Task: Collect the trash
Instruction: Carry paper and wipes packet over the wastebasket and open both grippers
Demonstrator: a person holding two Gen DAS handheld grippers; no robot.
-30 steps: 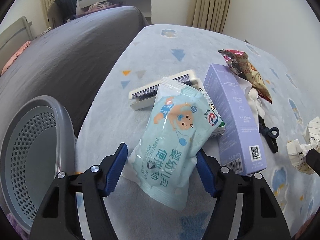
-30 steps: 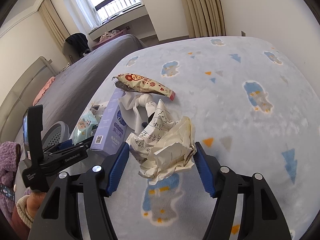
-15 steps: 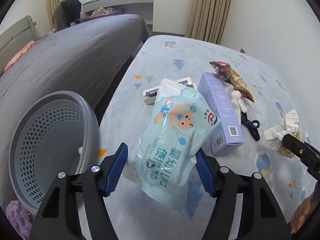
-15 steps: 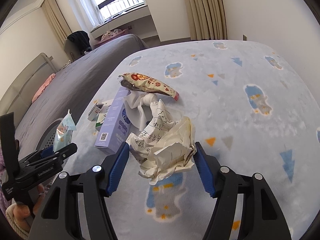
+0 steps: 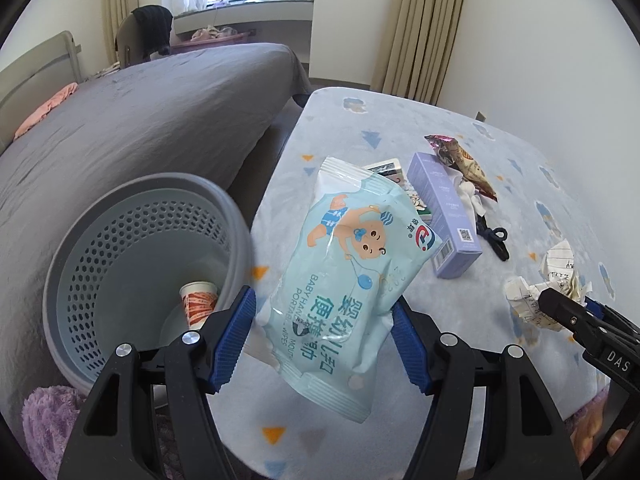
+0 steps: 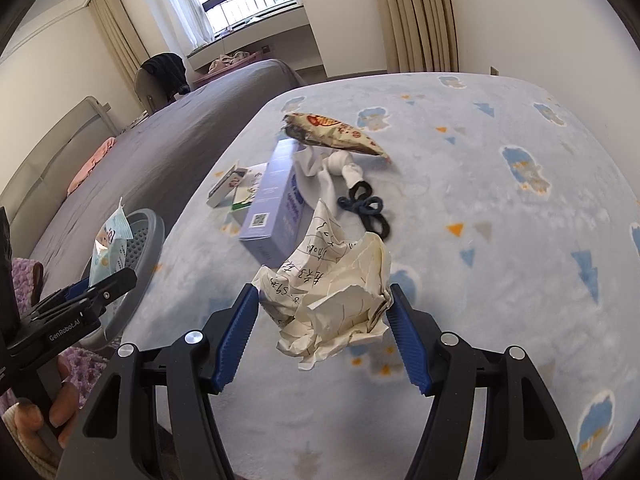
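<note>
Two grippers' handles cropped, cup [image 5: 199, 304] half-hidden in bin [image 5: 120, 216]

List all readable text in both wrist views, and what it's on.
"BABY HAND ... PORTABLE WIPES MOUTH", partly creased, plus large Chinese characters: wipes pack, in the left gripper.
"GenRobot.AI": left gripper body, right wrist view.
"DAS": right gripper body, left wrist view.
Unreadable: handwriting on crumpled paper; purple box print and QR code; snack wrapper.

Paper cup [image 5: 198, 305] half hidden behind bin rim [image 5: 236, 216].
</note>
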